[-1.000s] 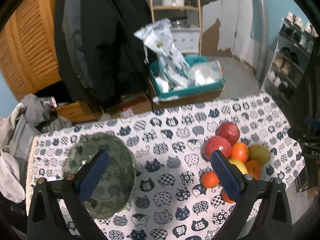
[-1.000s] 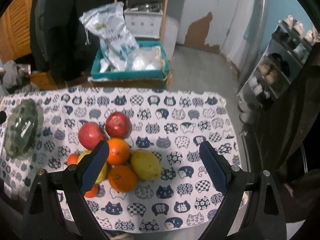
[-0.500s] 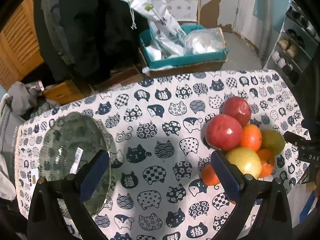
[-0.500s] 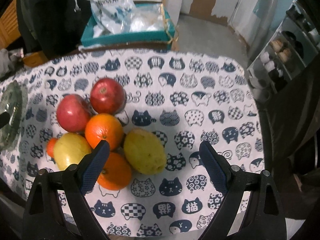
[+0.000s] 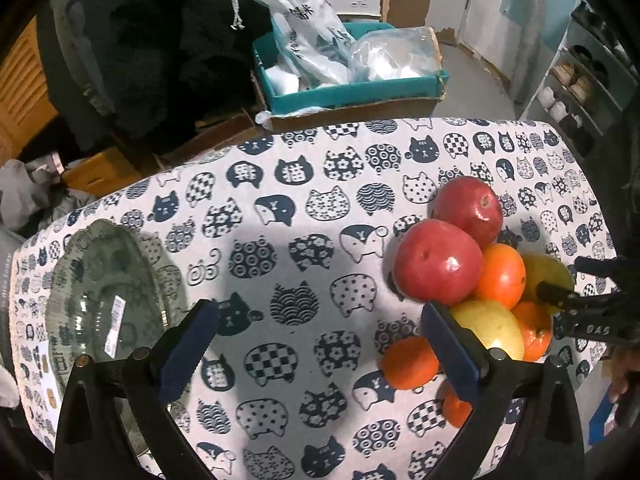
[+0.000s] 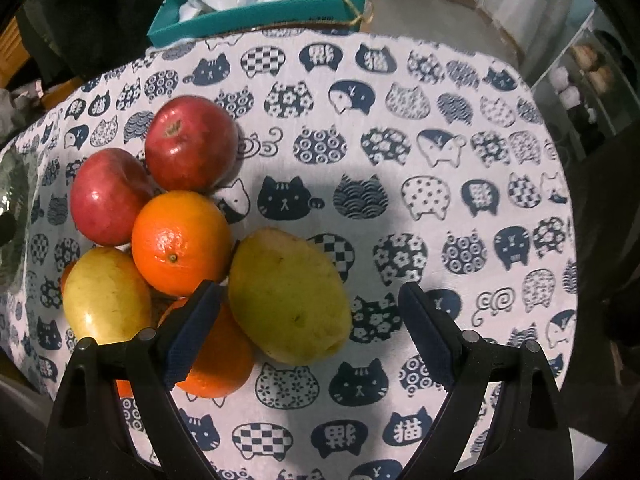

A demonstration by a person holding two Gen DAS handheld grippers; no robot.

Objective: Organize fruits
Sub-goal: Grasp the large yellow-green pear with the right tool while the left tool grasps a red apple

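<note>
A heap of fruit lies on the cat-print tablecloth (image 6: 400, 152): two red apples (image 6: 191, 142) (image 6: 110, 190), an orange (image 6: 181, 242), a yellow-green mango (image 6: 290, 296), a yellow fruit (image 6: 105, 294) and more oranges underneath. My right gripper (image 6: 310, 330) hangs open just above the mango, its left finger over a lower orange (image 6: 218, 354). In the left wrist view the same heap sits at the right, red apple (image 5: 438, 268) foremost. My left gripper (image 5: 320, 348) is open over bare cloth between a glass plate (image 5: 108, 312) and the fruit. The right gripper's black tip shows beside the heap.
Behind the table stands a teal box (image 5: 352, 92) with plastic bags on a cardboard carton. Dark coats hang at the back left, a shoe rack (image 5: 580, 80) stands at the right. The table's far and right edges drop off close to the fruit.
Both grippers have dropped toward the table and tilted down. The right one has closed in over the mango; the left one has come lower between plate and fruit. Nothing is grasped.
</note>
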